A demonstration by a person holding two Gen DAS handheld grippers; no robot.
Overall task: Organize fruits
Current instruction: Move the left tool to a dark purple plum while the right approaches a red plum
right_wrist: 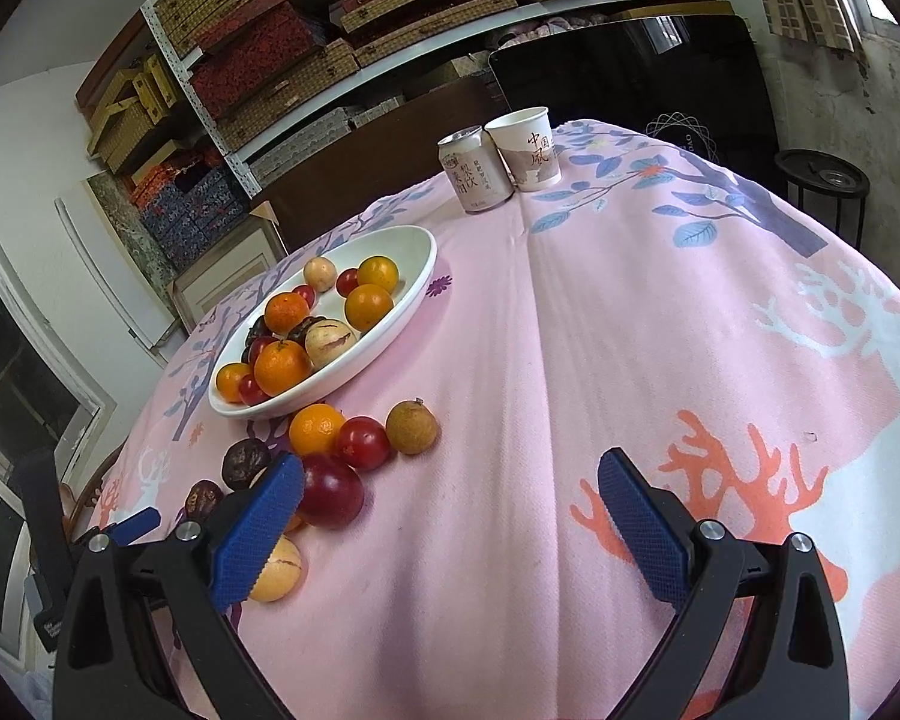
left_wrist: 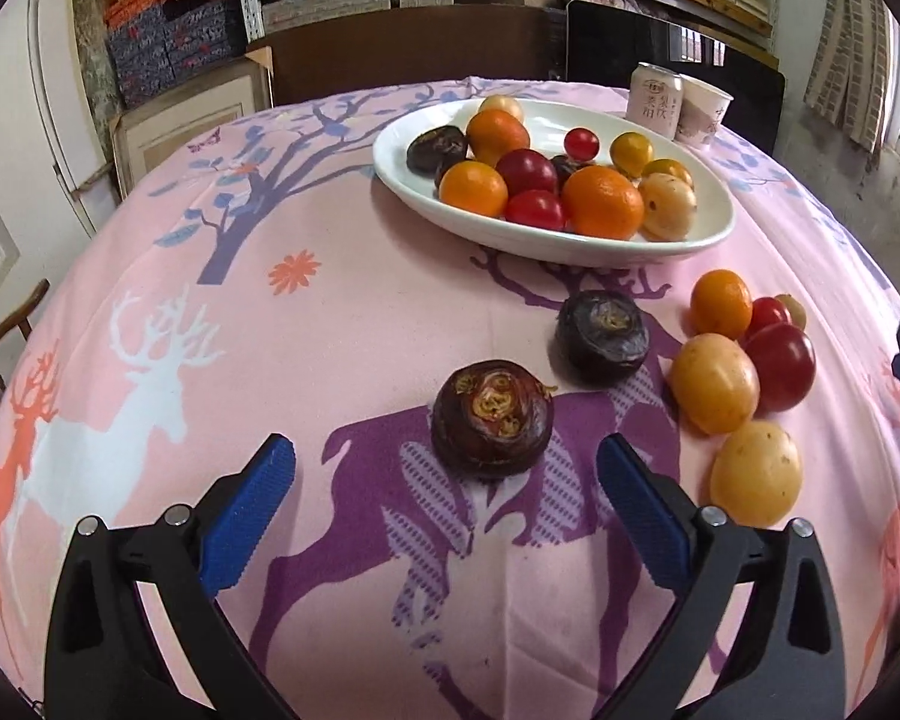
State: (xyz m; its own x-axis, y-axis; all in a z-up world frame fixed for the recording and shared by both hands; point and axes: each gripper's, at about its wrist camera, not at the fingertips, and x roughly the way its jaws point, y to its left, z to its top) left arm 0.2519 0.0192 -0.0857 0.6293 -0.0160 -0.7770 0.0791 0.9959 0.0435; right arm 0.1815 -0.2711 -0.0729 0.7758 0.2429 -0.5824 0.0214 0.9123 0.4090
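A white oval plate [left_wrist: 402, 177] [right_wrist: 417, 276] holds several oranges, red tomatoes, yellow fruits and dark water chestnuts. Loose fruit lies on the pink cloth in front of it: a dark water chestnut [left_wrist: 492, 420] just ahead of my open left gripper [left_wrist: 447, 474], a second chestnut [left_wrist: 603, 336], an orange [left_wrist: 720, 303] [right_wrist: 317, 429], red tomatoes [left_wrist: 780, 366] [right_wrist: 363, 443], and tan round fruits [left_wrist: 714, 383] [left_wrist: 756, 473] [right_wrist: 411, 426]. My right gripper [right_wrist: 450, 489] stands open over bare cloth, its left finger beside a dark red fruit [right_wrist: 330, 491]. Part of the left gripper [right_wrist: 132, 525] shows at the right wrist view's lower left.
A drink can [left_wrist: 654, 99] [right_wrist: 474, 171] and a paper cup [left_wrist: 705, 111] [right_wrist: 525, 147] stand behind the plate near the table's far edge. Shelves of boxes [right_wrist: 282, 54] line the wall. A dark panel [right_wrist: 630, 72] and a black stool [right_wrist: 822, 177] stand beyond the table.
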